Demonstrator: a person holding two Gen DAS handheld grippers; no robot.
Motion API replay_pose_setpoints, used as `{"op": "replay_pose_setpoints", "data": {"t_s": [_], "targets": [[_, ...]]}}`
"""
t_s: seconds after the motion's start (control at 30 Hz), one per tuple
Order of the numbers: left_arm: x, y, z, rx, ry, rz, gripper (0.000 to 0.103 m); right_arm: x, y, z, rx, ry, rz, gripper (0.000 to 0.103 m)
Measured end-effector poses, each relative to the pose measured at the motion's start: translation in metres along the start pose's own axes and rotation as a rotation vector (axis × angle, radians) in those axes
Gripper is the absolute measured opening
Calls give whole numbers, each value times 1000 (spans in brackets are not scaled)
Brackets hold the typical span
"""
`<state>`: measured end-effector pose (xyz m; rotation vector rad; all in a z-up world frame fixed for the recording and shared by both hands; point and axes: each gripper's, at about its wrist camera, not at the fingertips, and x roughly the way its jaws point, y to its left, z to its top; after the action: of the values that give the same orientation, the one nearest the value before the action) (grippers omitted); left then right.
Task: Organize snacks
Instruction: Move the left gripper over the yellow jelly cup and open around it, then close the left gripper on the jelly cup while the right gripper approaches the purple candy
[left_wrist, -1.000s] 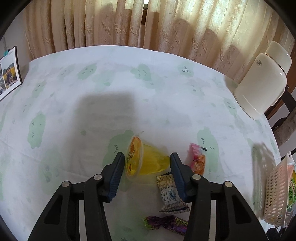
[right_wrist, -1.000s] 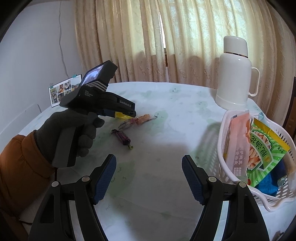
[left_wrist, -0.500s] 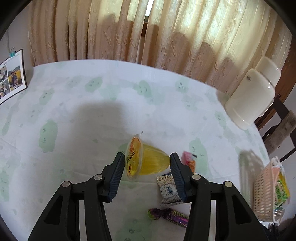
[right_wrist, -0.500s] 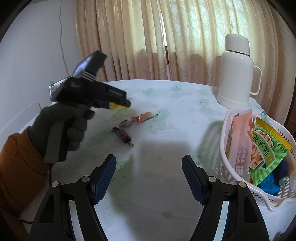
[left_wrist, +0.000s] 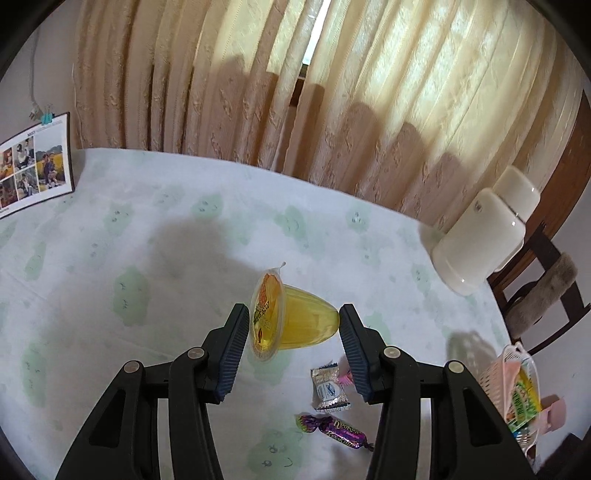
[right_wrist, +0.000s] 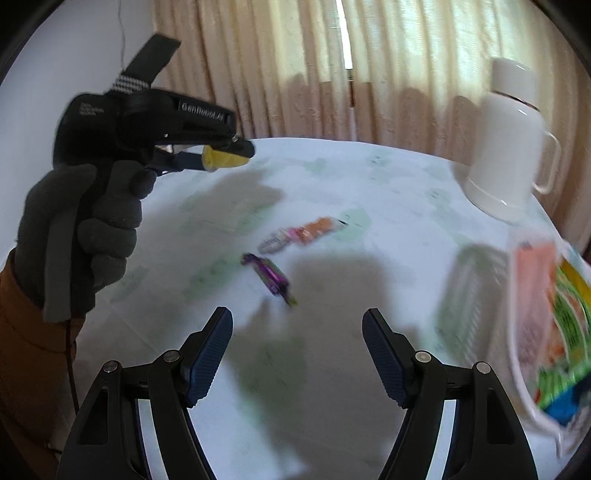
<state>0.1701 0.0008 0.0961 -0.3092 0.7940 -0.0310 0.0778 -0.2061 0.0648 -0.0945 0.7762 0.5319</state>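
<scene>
My left gripper (left_wrist: 293, 319) is shut on a yellow jelly cup (left_wrist: 291, 321) and holds it in the air above the table; it also shows in the right wrist view (right_wrist: 225, 157). On the tablecloth lie a silver candy (left_wrist: 328, 387), a purple candy (left_wrist: 334, 432) and a pink-orange packet (right_wrist: 314, 229). The white basket (right_wrist: 524, 391) with snack bags stands at the right. My right gripper (right_wrist: 297, 332) is open and empty above the table's near side.
A white thermos (right_wrist: 506, 144) stands at the back right of the table. A photo card (left_wrist: 33, 162) leans at the back left. Curtains hang behind the table. A wooden chair (left_wrist: 543, 280) stands past the right edge.
My left gripper has lifted the jelly cup up off the table. My right gripper has shifted a little to the left, so the basket sits nearer the right edge of its view.
</scene>
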Motion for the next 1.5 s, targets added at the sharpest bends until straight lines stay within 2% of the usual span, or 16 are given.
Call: {"op": "replay_pose_setpoints", "data": {"t_s": [0.1,0.17,0.23,0.27,0.37,0.5,0.67,0.7,0.8,0.93,1.1,1.3,1.5], "targets": [[-8,3,5,-7,-19,7,46,20,9,13,-16,33,8,64],[-11,6,7,-15,-19,7,46,40,11,20,-19,71,5,55],[-14,8,9,-24,-20,-5,46,59,13,24,-18,112,-12,41],[-15,10,10,-31,-22,-10,46,66,13,25,-15,125,-19,40],[-19,13,13,-41,-31,-15,41,78,14,28,-14,144,-22,39],[-22,15,15,-47,-40,-34,41,87,21,29,-43,172,-18,39],[-25,14,16,-39,-44,-41,41,90,32,28,-97,185,-70,39],[-25,16,16,-39,-43,-42,41,89,32,27,-97,186,-74,37],[-24,18,16,-46,-37,-29,43,85,33,24,-87,185,-92,24],[-14,25,16,-54,12,-10,44,79,31,18,-40,169,-101,21],[-4,26,13,-33,53,-1,58,57,22,14,45,111,-69,17],[6,25,-1,15,86,30,59,32,10,11,123,36,-48,17],[26,29,-31,55,150,47,60,40,-3,3,176,72,7,18]]}}
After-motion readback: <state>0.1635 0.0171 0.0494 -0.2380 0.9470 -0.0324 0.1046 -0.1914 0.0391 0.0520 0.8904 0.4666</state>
